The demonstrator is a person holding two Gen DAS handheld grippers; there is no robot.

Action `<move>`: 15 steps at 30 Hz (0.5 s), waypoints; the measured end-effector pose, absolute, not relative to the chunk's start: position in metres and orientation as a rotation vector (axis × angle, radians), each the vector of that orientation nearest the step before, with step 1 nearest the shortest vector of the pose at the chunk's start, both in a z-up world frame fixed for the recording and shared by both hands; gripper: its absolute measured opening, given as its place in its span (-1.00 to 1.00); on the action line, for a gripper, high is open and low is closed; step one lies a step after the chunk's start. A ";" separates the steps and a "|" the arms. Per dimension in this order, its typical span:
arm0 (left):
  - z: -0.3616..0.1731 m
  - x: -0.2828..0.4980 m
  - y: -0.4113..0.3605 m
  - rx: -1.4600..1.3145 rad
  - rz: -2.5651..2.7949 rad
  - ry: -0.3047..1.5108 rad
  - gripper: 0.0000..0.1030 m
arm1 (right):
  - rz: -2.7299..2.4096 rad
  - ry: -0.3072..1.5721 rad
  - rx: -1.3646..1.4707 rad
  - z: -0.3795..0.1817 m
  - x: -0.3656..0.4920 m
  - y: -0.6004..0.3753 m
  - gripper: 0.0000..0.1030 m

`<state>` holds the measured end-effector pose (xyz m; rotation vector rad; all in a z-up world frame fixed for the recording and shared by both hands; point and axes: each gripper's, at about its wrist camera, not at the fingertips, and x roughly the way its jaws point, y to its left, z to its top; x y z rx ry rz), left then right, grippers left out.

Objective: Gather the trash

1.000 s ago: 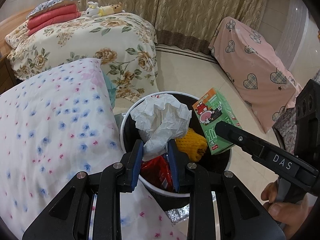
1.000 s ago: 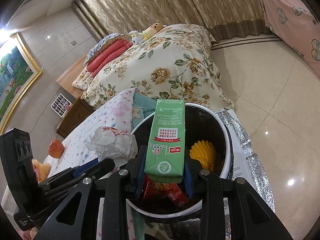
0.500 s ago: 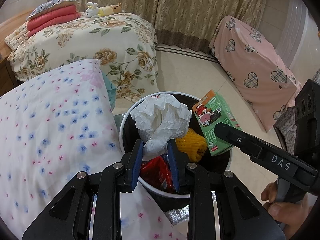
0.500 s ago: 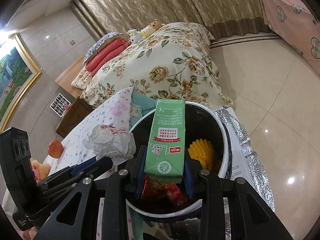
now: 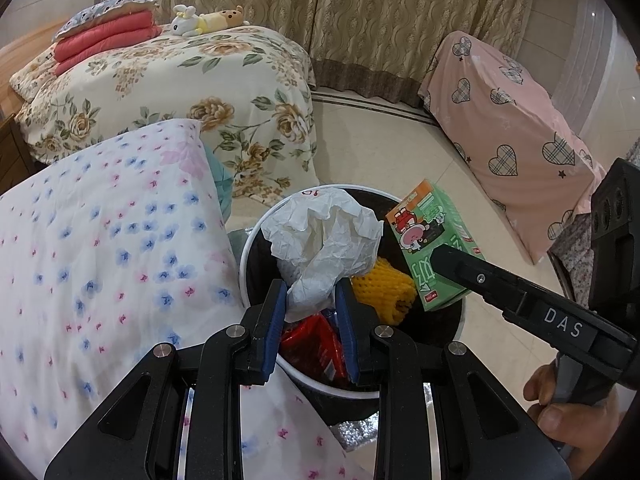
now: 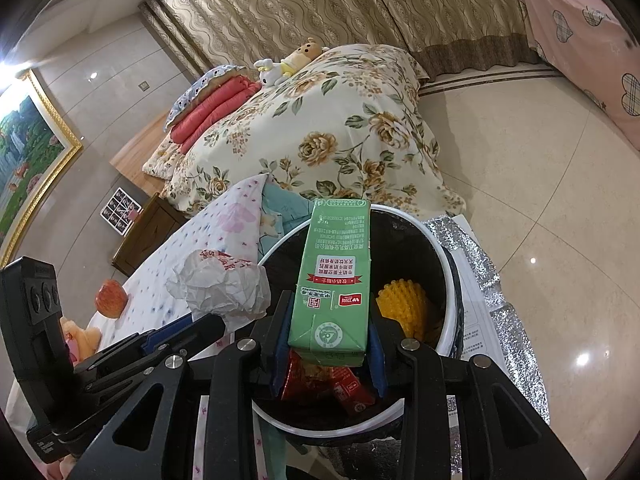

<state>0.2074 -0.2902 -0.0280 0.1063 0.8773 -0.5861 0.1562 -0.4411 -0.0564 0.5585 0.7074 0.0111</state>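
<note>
Here left gripper (image 5: 311,312) fingers clamp crumpled paper (image 5: 324,240), right gripper (image 6: 328,344) fingers clamp green carton (image 6: 334,276), both over bin rim (image 6: 440,248).

We see both grippers black: left gripper (image 5: 311,322) has blue pads (image 5: 272,330), silver screws; right gripper (image 6: 328,350) arm marked "DAS" in white. Bare hand (image 5: 576,412) at 4 o'clock.

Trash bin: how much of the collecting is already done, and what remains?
Done: a yellow foam net and red wrappers lie in the trash bin. In hand: left tongs hold crumpled paper, right tongs a green carton, both over the bin. Left: dropping both.
</note>
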 end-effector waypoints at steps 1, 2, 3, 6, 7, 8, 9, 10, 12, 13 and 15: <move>-0.028 0.208 -0.289 0.104 -0.586 0.880 -0.52 | 0.011 0.708 0.560 -0.057 0.156 -0.441 -0.36; -0.029 0.207 -0.289 0.102 -0.586 0.882 -0.52 | 0.011 0.709 0.562 -0.057 0.156 -0.441 -0.36; -0.029 0.208 -0.289 0.097 -0.587 0.886 -0.52 | 0.012 0.711 0.565 -0.058 0.156 -0.441 -0.36; -0.029 0.209 -0.286 0.081 -0.587 0.892 -0.47 | 0.014 0.719 0.573 -0.060 0.157 -0.441 -0.29; -0.029 0.209 -0.285 0.077 -0.588 0.895 -0.35 | 0.010 0.720 0.574 -0.060 0.157 -0.441 -0.28; -0.028 0.208 -0.284 0.075 -0.585 0.895 -0.23 | 0.005 0.718 0.575 -0.060 0.157 -0.442 -0.28; -0.027 0.207 -0.282 0.073 -0.577 0.890 -0.03 | 0.004 0.714 0.580 -0.059 0.155 -0.443 -0.27; -0.025 0.206 -0.278 0.068 -0.570 0.877 0.02 | 0.004 0.712 0.586 -0.058 0.154 -0.443 -0.26; -0.023 0.203 -0.271 0.065 -0.560 0.868 0.03 | 0.003 0.705 0.594 -0.055 0.152 -0.445 -0.17; -0.022 0.201 -0.265 0.059 -0.551 0.865 0.03 | 0.003 0.699 0.596 -0.054 0.150 -0.444 -0.12; -0.022 0.198 -0.256 0.042 -0.538 0.861 0.04 | 0.006 0.689 0.599 -0.051 0.144 -0.442 -0.07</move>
